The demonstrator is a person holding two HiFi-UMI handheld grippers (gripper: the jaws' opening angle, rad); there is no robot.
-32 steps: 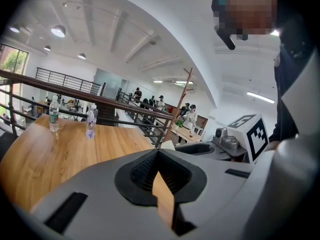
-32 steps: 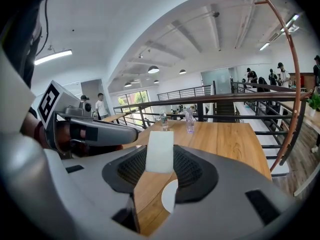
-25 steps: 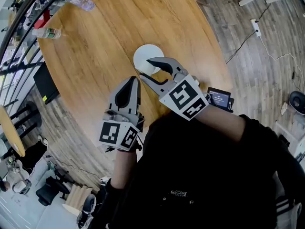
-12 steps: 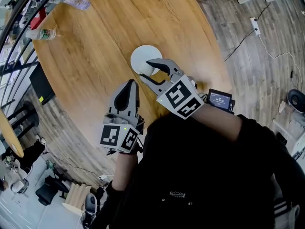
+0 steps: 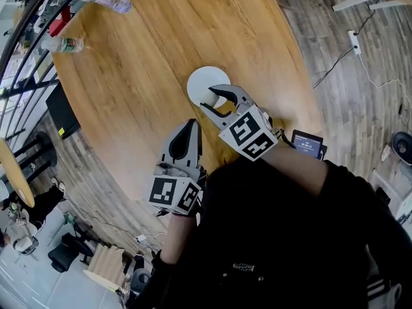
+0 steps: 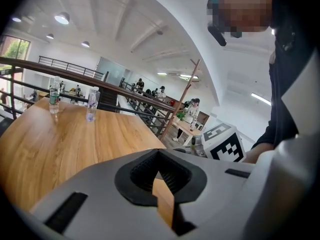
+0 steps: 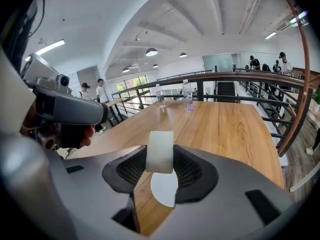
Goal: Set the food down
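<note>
Food (image 7: 160, 151) is what this moment is about: a small white block, and it sits between the jaws of the right hand-held gripper (image 5: 210, 98). The two pads pinch it from both sides, and the jaws stand rather wide because the block itself is wide. In the right gripper view the block is upright, and a round white plate (image 7: 165, 190) shows just under it through the gap of the jaws. From the head view, the block is over the near part of this plate. Whether its lower edge already touches the plate I cannot tell; the views do not show a clear gap, and they show no clear contact either.

The left hand-held gripper (image 5: 190, 126) is beside the right one, nearer to the person, with its jaws pressed together at the tips and nothing between them. It is over the wooden counter (image 5: 141, 56) and has no part in the holding.

Further out, the counter is round and mostly bare. Two clear bottles (image 5: 64, 44) stand near its far edge, well apart from the plate, and a small device with a screen (image 5: 308, 143) lies near the right arm.

As I judge it, the carrying part is nearly finished, since the block is already at the plate. What is left is the last step: to bring the block fully onto the plate, to open the jaws so it is free, and to take the hand-held gripper away without tipping it.
</note>
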